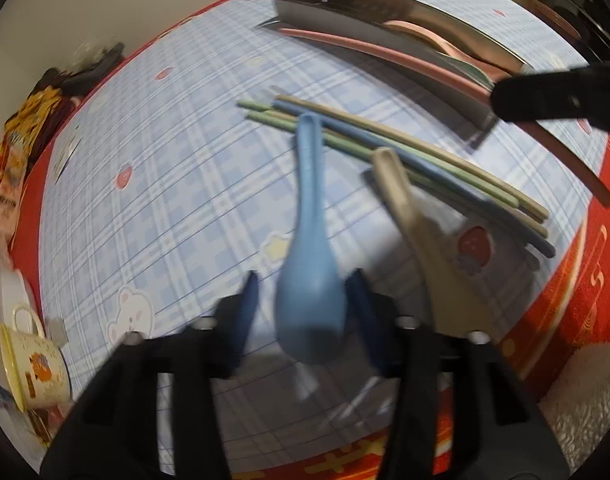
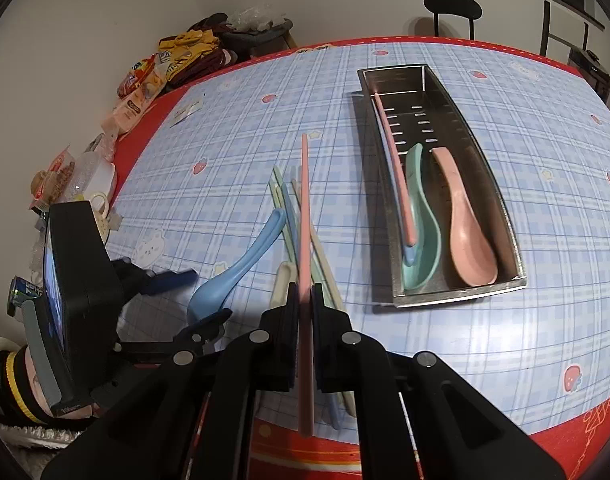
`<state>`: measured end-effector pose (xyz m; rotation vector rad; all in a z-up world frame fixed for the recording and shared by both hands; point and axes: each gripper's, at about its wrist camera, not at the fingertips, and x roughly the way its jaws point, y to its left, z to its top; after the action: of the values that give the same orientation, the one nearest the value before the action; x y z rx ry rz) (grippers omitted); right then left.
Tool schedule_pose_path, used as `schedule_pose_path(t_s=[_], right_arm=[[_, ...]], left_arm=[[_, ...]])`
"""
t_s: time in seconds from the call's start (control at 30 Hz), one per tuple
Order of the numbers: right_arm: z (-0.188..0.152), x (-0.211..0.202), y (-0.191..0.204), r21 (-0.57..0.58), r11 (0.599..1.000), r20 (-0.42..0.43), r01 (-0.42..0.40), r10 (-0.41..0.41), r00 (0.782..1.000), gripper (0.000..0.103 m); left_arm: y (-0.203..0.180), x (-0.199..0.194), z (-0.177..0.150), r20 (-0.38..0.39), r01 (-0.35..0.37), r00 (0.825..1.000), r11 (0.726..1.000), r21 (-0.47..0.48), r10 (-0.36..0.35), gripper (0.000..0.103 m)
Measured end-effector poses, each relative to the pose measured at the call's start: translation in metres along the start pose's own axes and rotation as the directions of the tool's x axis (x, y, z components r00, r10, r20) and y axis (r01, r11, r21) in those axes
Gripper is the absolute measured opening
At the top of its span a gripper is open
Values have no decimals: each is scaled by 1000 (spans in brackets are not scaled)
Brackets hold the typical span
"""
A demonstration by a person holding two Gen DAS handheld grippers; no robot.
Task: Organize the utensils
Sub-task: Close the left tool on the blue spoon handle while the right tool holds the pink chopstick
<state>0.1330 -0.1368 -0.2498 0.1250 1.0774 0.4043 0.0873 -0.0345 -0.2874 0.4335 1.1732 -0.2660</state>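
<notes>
My left gripper is open, its blue fingers on either side of the bowl of a blue spoon lying on the table; the spoon also shows in the right wrist view. A beige spoon lies just right of it. Several green, blue and beige chopsticks lie across the spoon handles. My right gripper is shut on a pink chopstick, held above the loose chopsticks. The steel utensil tray holds a pink chopstick, a teal spoon and a pink spoon.
A cream mug stands at the table's left edge. Snack packets and clutter sit at the far left corner. A black chair stands behind the table. The red table edge is near me.
</notes>
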Motion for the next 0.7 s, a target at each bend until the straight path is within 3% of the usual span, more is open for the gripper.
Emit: schedule_pose_path(t_s=[0.1, 0.2, 0.27, 0.37, 0.47, 0.57, 0.6, 0.7], right_arm=[[2, -3, -3, -3, 1000, 6, -7, 7, 1000, 7], [3, -5, -7, -4, 1000, 9, -11, 11, 1000, 7], [3, -6, -10, -3, 1000, 8, -14, 14, 1000, 7], [4, -5, -11, -2, 1000, 4, -19, 19, 1000, 7], [5, -5, -10, -5, 1000, 2, -24, 24, 1000, 7], [7, -4, -8, -13, 1000, 0, -28, 28, 1000, 7], [8, -3, -6, -17, 999, -1, -29, 29, 1000, 7], [10, -2, -4, -26, 999, -1, -32, 32, 999, 7]], left_arm=[[3, -2, 4, -4, 21, 1000, 1000, -20, -21, 37], [28, -3, 3, 18, 159, 987, 970, -184, -158, 37], [52, 2, -4, 51, 297, 953, 886, -355, -299, 37], [78, 14, -19, 97, 400, 905, 751, -525, -414, 37], [91, 18, -27, 132, 432, 886, 684, -588, -445, 37], [92, 15, -31, 126, 417, 893, 687, -596, -432, 37], [92, 14, -31, 110, 394, 904, 706, -588, -413, 37], [83, 8, -25, 29, 282, 949, 808, -516, -313, 37]])
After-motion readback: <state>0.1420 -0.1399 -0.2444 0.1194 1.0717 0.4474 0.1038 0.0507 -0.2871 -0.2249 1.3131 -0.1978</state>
